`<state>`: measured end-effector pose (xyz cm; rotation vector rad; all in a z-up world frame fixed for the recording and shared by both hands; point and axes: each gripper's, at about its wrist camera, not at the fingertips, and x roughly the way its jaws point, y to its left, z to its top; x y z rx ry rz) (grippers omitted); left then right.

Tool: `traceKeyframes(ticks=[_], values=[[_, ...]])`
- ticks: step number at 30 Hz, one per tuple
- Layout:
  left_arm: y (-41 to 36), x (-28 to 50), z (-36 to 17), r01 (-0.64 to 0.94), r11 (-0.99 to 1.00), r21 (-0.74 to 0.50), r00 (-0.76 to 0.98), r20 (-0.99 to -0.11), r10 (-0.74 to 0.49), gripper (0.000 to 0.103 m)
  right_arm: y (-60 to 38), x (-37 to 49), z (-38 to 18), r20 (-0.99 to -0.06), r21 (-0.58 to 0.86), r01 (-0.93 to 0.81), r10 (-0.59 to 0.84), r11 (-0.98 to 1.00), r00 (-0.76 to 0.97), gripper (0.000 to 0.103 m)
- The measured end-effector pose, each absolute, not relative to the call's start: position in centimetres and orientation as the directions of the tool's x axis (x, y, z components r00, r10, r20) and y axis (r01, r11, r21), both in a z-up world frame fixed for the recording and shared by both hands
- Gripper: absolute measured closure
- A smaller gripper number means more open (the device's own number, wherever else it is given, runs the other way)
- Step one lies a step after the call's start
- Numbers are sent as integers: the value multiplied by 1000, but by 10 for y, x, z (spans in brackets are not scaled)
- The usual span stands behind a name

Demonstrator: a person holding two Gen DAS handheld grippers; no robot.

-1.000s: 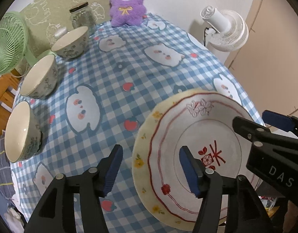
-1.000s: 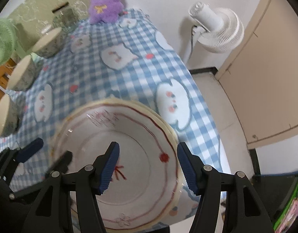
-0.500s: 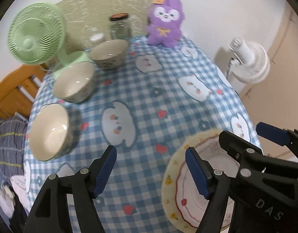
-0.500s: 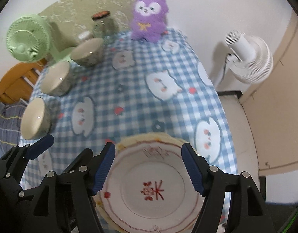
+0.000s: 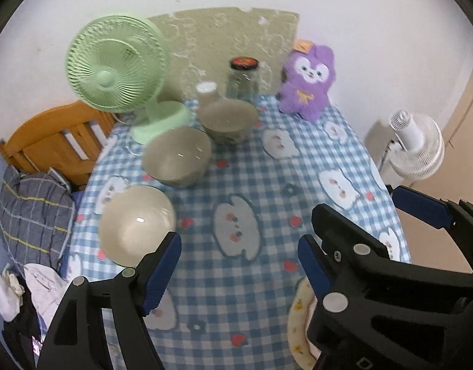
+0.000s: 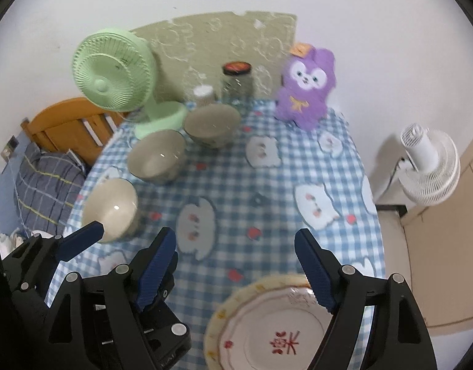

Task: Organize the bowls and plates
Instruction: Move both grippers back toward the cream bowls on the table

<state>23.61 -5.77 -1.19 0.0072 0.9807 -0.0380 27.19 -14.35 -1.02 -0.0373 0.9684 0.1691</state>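
Observation:
A cream plate (image 6: 261, 323) with a red line, yellow flowers and a red character lies on the checked tablecloth (image 6: 267, 185) at the near edge. In the left wrist view only the plate's rim (image 5: 298, 314) shows, beside my right gripper (image 5: 381, 215). Three cream bowls stand in a row along the left side: near (image 5: 137, 231), middle (image 5: 176, 157), far (image 5: 228, 117). My left gripper (image 5: 238, 268) hangs above the cloth, jaws opening, nothing between them. My right gripper (image 6: 234, 269) hangs over the plate's far rim, jaws opening and clear of it. One left gripper pad (image 6: 82, 240) shows beside the near bowl (image 6: 110, 208).
At the table's far end stand a green desk fan (image 5: 113, 64), a glass jar (image 5: 244, 77), a small white-lidded cup (image 5: 206, 91) and a purple plush (image 5: 308, 83). A white floor fan (image 5: 416, 148) stands right of the table. A wooden frame (image 5: 51, 141) and checked cloth lie left.
Both grippers have lifted up and back from the plate, which stays on the table at the near edge. Their jaws stand wider, and the whole table has come into view.

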Motion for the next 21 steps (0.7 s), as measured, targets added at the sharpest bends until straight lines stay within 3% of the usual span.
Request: traceKeyframes(ticks=[9,21], values=[[-17,251,5,6,1000,-23,579,-815,-22,21,-102,290,7,-816,36,-182,134,983,562,21],[46,284,-26,-42,999,3,562,-827,26,22,-41,331,-36,-849,89,-184,172,979,500,21]])
